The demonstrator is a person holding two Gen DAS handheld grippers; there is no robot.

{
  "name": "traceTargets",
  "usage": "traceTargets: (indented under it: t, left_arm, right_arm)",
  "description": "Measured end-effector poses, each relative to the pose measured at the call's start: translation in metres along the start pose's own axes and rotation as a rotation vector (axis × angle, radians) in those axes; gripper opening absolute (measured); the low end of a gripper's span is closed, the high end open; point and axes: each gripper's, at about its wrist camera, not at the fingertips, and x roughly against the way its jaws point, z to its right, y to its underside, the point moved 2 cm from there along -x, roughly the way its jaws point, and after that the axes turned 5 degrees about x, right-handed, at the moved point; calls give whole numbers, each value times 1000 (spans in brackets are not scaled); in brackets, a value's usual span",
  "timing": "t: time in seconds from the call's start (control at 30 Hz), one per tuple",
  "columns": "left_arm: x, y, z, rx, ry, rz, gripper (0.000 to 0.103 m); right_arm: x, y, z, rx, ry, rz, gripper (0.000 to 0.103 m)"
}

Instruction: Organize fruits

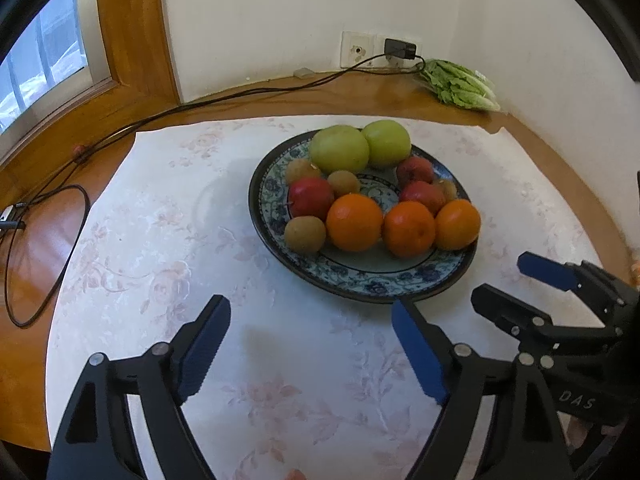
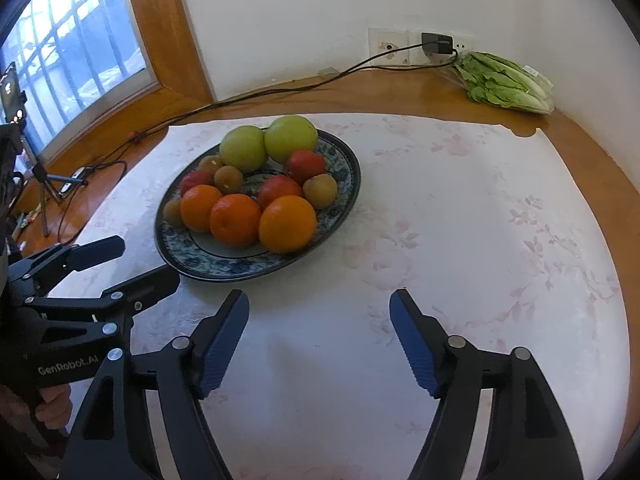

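Left wrist view: left tool (image 1: 310,344) wide open, nothing between the pads, hovering over the flowered cloth (image 1: 160,248) near the surface's front edge. Plate (image 1: 360,280) just beyond, toward the back edge, loaded with three oranges (image 1: 354,222), two green apples (image 1: 339,148), red apples (image 1: 310,199) and kiwis (image 1: 305,234). Right tool (image 1: 500,280) visible at right, open, empty.

Right wrist view: right tool (image 2: 320,340) open, empty, over bare cloth. Plate (image 2: 208,260) toward the surface's left side. Lettuce (image 2: 504,82) at the back right corner. Charger cable (image 2: 280,90) along the back edge.
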Motion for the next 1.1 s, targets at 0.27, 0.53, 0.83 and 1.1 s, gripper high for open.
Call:
traceTargets:
  t: [0.27, 0.53, 0.83, 1.1]
  left_arm:
    - [-17, 4, 3, -10, -56, -25, 95]
    - [-20, 3, -3, 30, -67, -7, 103]
    - [-20, 5, -4, 32, -65, 12, 103]
    - [-19, 5, -4, 31, -65, 12, 103]
  right_arm:
    - [-9, 2, 7, -7, 49, -10, 81]
    - [-12, 2, 5, 15, 72, -4, 83]
    - [-11, 3, 4, 17, 74, -1, 83]
    - [-11, 3, 4, 17, 74, 0, 83]
